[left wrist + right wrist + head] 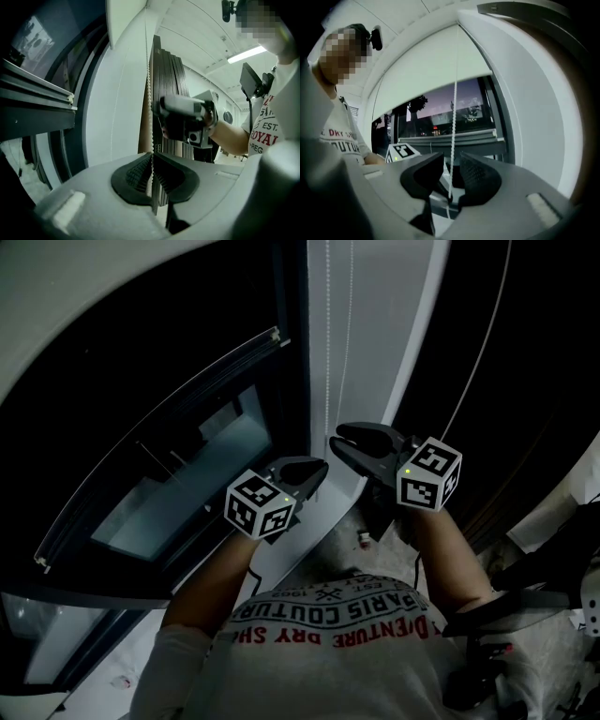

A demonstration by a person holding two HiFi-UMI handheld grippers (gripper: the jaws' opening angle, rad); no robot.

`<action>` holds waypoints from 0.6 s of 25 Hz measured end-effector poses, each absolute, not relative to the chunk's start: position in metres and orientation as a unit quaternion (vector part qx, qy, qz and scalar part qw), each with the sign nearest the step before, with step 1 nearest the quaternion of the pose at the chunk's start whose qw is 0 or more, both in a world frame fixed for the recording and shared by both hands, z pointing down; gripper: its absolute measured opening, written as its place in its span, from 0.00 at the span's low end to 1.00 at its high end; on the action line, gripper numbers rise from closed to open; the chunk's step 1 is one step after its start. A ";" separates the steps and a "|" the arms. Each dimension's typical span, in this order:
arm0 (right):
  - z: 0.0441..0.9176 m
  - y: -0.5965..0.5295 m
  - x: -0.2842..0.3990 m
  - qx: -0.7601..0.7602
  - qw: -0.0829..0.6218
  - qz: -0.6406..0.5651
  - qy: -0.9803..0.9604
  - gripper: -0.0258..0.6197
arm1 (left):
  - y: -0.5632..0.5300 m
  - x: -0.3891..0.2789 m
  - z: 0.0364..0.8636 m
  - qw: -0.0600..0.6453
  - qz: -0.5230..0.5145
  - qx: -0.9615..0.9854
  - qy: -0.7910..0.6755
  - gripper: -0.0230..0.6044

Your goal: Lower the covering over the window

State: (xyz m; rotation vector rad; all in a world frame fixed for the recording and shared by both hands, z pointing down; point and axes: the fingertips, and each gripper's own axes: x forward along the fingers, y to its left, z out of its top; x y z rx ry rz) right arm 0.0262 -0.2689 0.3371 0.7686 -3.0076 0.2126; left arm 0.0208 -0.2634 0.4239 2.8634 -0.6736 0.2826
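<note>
**Operator:** Status of tongs?

**Inspector:** Left tongs [151,161] are pressed together on the bead chain [148,93]. Right tongs [451,171], above the left, are spread. The chain runs between their pads and appears clear of both.

**Operator:** Covering position?

**Inspector:** The roller blind [431,70] covers only the upper window [440,115]. Its hem sits above and beyond the right tongs. Judged partly lowered, with further chain pulls required.

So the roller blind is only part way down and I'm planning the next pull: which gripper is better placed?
Probably the right gripper: its open jaws straddle the bead chain higher up, leaving room to pull down. The left gripper is clamped on the chain lower down.
</note>
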 end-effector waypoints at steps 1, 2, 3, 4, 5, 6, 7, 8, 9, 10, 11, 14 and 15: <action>0.320 -0.269 0.021 0.240 -0.001 0.064 -0.969 0.19 | -0.263 0.021 0.424 0.093 0.096 0.965 -0.227 0.06; 0.308 -0.270 0.016 0.235 -0.011 0.060 -0.970 0.18 | -0.263 0.022 0.424 0.094 0.096 0.965 -0.226 0.06; 0.300 -0.271 0.011 0.232 -0.014 0.055 -0.971 0.18 | -0.264 0.022 0.424 0.094 0.096 0.965 -0.226 0.06; 0.296 -0.274 0.008 0.234 -0.010 0.047 -0.971 0.18 | -0.264 0.023 0.424 0.093 0.098 0.965 -0.225 0.06; 0.295 -0.277 0.006 0.239 -0.003 0.038 -0.970 0.17 | -0.264 0.023 0.424 0.093 0.099 0.965 -0.225 0.06; 0.296 -0.281 0.005 0.245 0.004 0.031 -0.969 0.14 | -0.264 0.023 0.425 0.093 0.099 0.965 -0.225 0.06; 0.297 -0.284 0.005 0.251 0.008 0.027 -0.968 0.10 | -0.264 0.024 0.425 0.093 0.100 0.965 -0.224 0.06; 0.298 -0.287 0.005 0.255 0.008 0.027 -0.967 0.08 | -0.265 0.024 0.426 0.093 0.099 0.965 -0.224 0.06; 0.298 -0.288 0.005 0.256 0.007 0.029 -0.966 0.06 | -0.265 0.024 0.426 0.092 0.099 0.965 -0.224 0.06; 0.299 -0.289 0.006 0.257 0.005 0.031 -0.966 0.06 | -0.265 0.023 0.427 0.092 0.099 0.965 -0.224 0.06; 0.299 -0.289 0.005 0.256 0.003 0.032 -0.966 0.05 | -0.265 0.023 0.427 0.092 0.098 0.965 -0.225 0.06; 0.296 -0.288 0.005 0.255 -0.006 0.034 -0.966 0.05 | -0.266 0.021 0.427 0.092 0.097 0.965 -0.227 0.06; 0.296 -0.288 0.005 0.256 -0.010 0.035 -0.966 0.05 | -0.266 0.020 0.426 0.092 0.096 0.965 -0.228 0.06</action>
